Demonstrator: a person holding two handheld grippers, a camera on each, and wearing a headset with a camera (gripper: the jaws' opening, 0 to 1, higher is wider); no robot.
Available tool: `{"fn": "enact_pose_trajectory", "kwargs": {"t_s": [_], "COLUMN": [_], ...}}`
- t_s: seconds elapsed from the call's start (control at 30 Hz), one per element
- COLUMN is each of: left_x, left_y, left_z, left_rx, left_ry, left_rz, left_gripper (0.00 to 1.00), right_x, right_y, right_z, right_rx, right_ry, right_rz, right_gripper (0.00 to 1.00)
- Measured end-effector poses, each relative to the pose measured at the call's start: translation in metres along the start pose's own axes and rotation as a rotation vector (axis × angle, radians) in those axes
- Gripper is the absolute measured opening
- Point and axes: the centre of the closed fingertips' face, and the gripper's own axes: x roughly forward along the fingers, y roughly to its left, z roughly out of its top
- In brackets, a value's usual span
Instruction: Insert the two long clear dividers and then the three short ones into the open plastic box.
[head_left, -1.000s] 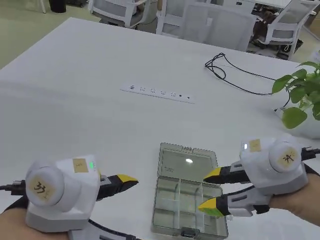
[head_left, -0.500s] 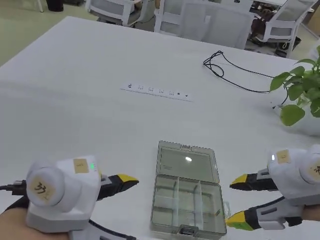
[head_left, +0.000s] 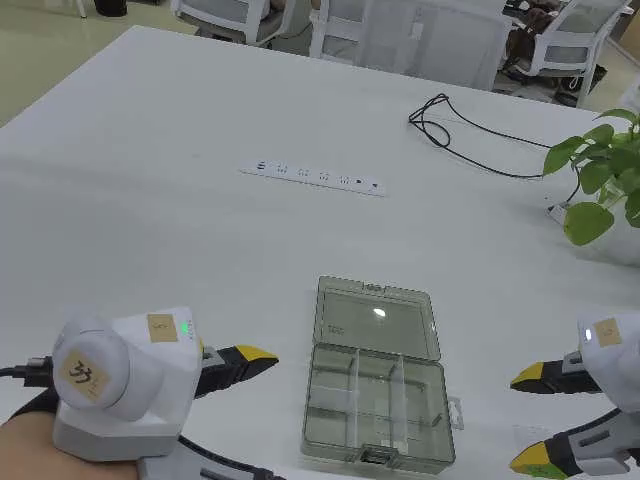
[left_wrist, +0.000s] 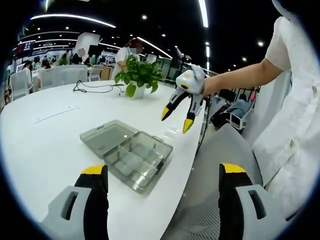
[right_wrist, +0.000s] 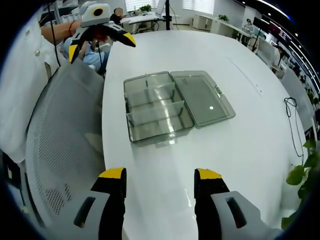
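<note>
Open plastic box (head_left: 345, 457) lay on the white table (head_left: 200, 230), lid (head_left: 375, 318) hinged flat on the far side of the tray. Clear dividers (head_left: 397, 390) stood upright inside the tray, some running lengthways and some across. Too transparent for a firm count, so could not say whether all five were seated.

Left gripper (left_wrist: 163, 169) hung just left of the box, jaws spread and empty, tips toward it. Right gripper (head_left: 527, 422) hung right of the box and farther from it than the left, jaws likewise apart and holding nothing. Neither touched the box.

Handling, by judgement only:
- Dividers looked thin, light and stiff, with some spring; probably slick, and liable to crack or pop loose under a hard pinch.
- Best hold would be across the two flat faces at the top edge, near mid-length, leaving both ends free to find the wall slots.
- Clear on clear: edges were hard to pick out against the tray, so alignment wants care.
- Box itself seemed light and likely to skate on the smooth table; steady it at an outer wall of the tray, not at the lid, when pressing anything down.
</note>
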Motion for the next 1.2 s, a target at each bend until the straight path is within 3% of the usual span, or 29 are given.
{"fn": "enact_pose_trajectory", "kwargs": {"t_s": [0.13,0.37,0.57,0.93,1.2], "left_x": [0.0,0.0,0.001,0.003,0.004], "left_y": [0.002,0.004,0.006,0.009,0.011], "left_z": [0.0,-0.001,0.0,0.001,0.002], "left_rx": [-0.008,-0.017,-0.025,-0.031,-0.036], "left_ry": [0.002,0.003,0.004,0.009,0.004], "left_rz": [0.004,0.01,0.011,0.015,0.016], "left_gripper": [0.94,0.94,0.94,0.94,0.94], "right_x": [0.003,0.013,0.025,0.036,0.037], "right_y": [-0.005,-0.01,-0.017,-0.024,-0.028], "right_z": [-0.017,-0.054,-0.074,-0.09,-0.09], "right_rx": [-0.017,-0.084,-0.15,-0.218,-0.241], "right_ry": [0.039,0.151,0.215,0.273,0.272], "right_rz": [0.008,0.031,0.036,0.051,0.043], "right_gripper": [0.55,0.54,0.49,0.43,0.38]}}
